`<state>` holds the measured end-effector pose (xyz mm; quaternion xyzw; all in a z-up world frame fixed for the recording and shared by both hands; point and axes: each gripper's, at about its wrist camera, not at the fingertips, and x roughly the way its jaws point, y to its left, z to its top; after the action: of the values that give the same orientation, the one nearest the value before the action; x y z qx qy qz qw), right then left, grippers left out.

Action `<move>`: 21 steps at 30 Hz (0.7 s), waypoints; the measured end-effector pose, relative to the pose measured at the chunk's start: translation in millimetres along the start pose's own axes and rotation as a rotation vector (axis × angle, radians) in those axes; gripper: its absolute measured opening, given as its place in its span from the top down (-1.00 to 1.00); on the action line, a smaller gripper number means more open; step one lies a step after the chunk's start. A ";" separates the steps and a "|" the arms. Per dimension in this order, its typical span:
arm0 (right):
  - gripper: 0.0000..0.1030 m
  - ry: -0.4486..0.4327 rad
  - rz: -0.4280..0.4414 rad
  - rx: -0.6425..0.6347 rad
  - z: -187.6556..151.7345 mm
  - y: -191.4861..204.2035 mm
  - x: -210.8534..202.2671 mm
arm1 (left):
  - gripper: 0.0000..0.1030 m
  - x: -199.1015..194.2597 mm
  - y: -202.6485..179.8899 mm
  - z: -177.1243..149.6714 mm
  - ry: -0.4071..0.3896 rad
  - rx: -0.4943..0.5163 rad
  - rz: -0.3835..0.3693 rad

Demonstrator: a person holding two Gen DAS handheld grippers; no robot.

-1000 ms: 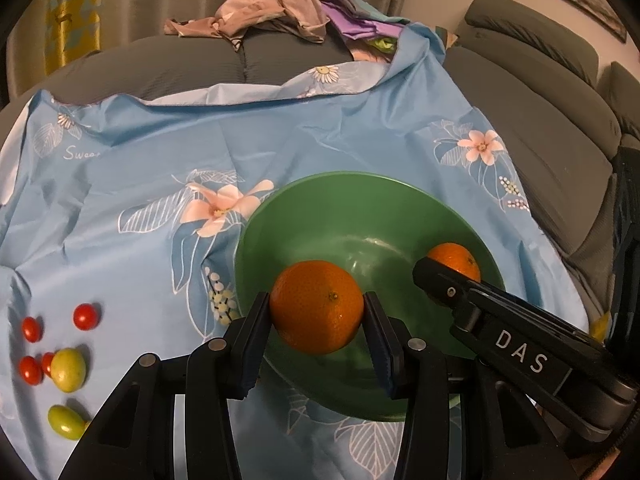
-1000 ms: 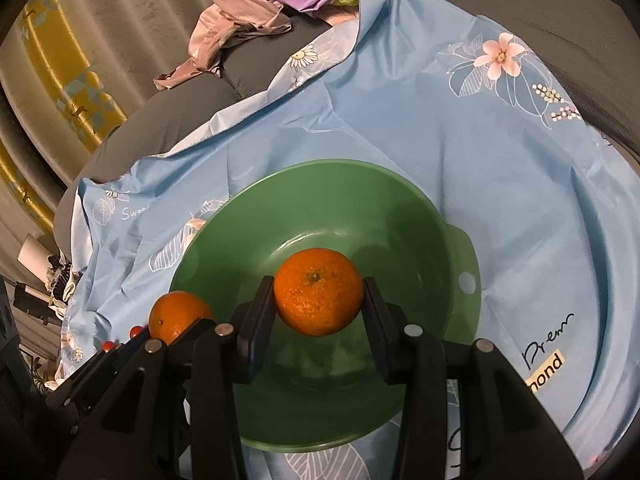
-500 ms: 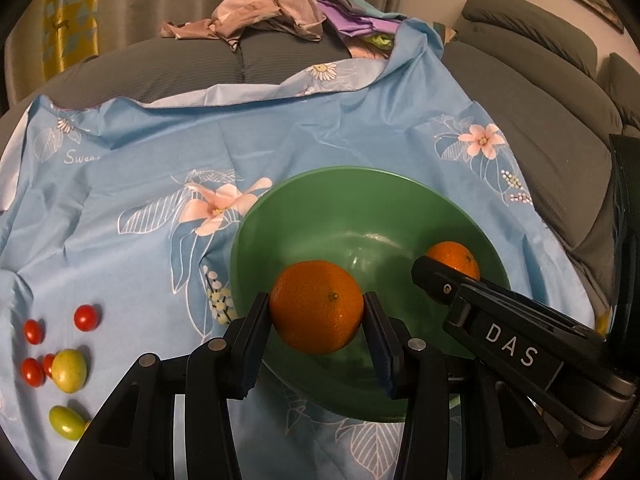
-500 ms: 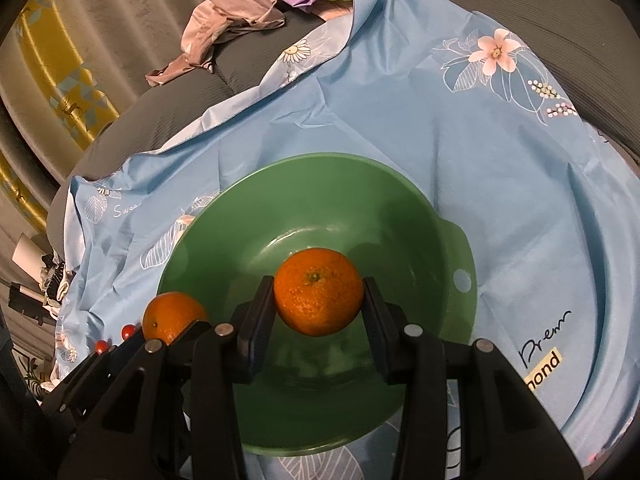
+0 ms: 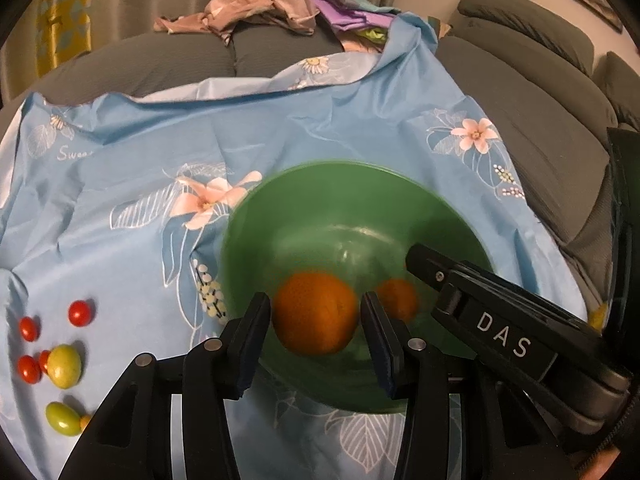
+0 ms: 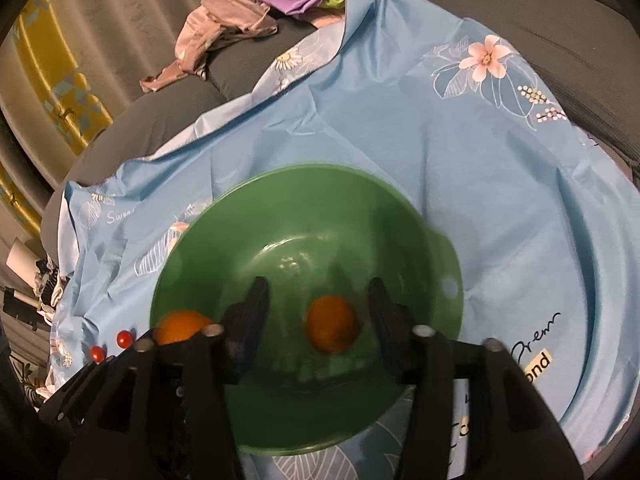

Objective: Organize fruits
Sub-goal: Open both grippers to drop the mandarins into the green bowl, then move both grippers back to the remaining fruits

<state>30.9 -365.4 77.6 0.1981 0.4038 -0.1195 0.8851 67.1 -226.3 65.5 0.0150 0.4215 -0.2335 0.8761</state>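
I see the blue floral cloth (image 5: pixel 120 184) over the sofa, the green bowl (image 6: pixel 240 208) under both claws. My left claw (image 5: pixel 316 322) grips an orange (image 5: pixel 316 318). My right claw (image 6: pixel 318 320) is opening; its orange (image 6: pixel 331 328) sits loose between the fingers, in the bowl. Cherry tomatoes (image 5: pixel 79 313) lie far left of my left claw.
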 end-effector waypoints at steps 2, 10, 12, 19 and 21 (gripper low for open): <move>-0.23 -0.010 0.008 -0.001 0.4 0.7 -3.1 | 0.10 -7.8 -1.4 -0.4 -0.018 0.005 -0.003; -0.29 -0.038 0.015 -0.017 -0.5 8.6 -12.5 | 0.03 -42.9 17.8 -1.9 -0.075 -0.039 0.011; -0.30 -0.041 0.020 -0.027 -1.2 12.6 -14.1 | 0.03 -49.7 24.9 -2.7 -0.086 -0.066 0.014; -0.33 -0.050 0.041 -0.085 -7.1 34.4 -19.6 | 0.03 -76.6 62.0 -9.5 -0.137 -0.180 0.098; -0.33 -0.052 0.054 -0.101 -8.9 40.8 -21.4 | 0.03 -80.9 69.7 -11.7 -0.143 -0.199 0.117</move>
<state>26.3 -324.0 99.0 0.1608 0.3807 -0.0799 0.9071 44.5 -129.5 106.4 -0.0641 0.3776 -0.1394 0.9132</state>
